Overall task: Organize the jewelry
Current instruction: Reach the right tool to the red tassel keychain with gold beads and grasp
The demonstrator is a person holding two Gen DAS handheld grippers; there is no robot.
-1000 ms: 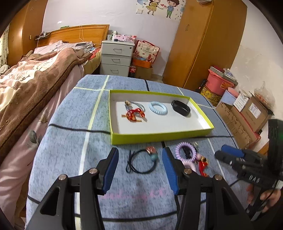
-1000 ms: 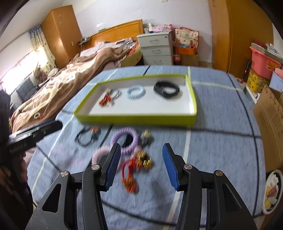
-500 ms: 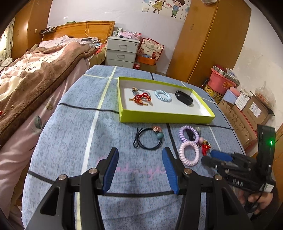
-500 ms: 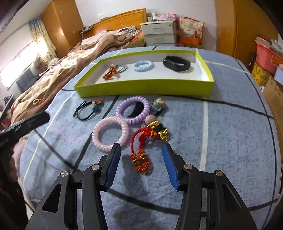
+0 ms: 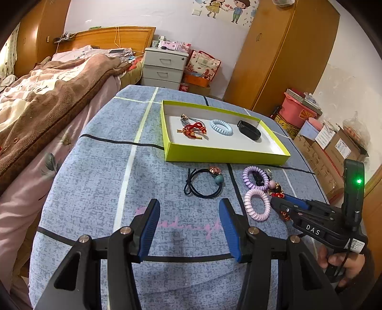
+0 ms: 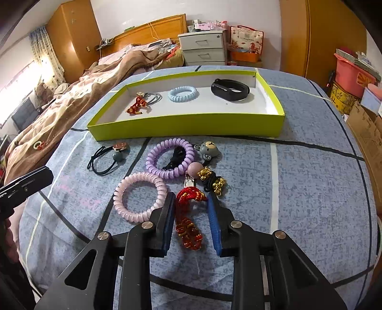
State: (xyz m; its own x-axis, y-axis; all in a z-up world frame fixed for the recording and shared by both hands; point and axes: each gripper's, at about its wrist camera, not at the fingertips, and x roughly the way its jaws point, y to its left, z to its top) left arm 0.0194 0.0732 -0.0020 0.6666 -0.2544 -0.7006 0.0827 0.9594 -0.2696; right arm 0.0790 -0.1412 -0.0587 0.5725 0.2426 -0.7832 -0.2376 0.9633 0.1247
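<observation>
The left wrist view looks from above the surface's near edge toward the far green tray (image 5: 224, 152), the right tool (image 5: 278, 202) at its right edge. The right wrist view sits lower and closer over the red knot charm (image 6: 188, 214). Both share the tray (image 6: 188, 124) and loose hair ties.

Bedroom interior. Worktop (image 5: 90, 181) covered in blue-grey cloth with pale and black stripes. Left: bed (image 5: 47, 81) with brown blanket and wooden headboard (image 5: 112, 38) against the far white wall (image 5: 133, 14). Far centre: white three-drawer chest (image 5: 164, 68), red patterned bag (image 5: 203, 65) beside it. Far right: tall wooden wardrobe (image 5: 281, 57). Right: pink bin (image 5: 298, 112) and cardboard boxes (image 5: 334, 152). Cartoon sticker (image 5: 226, 9) on the wall. Bright curtained window (image 6: 35, 62) at far left.
</observation>
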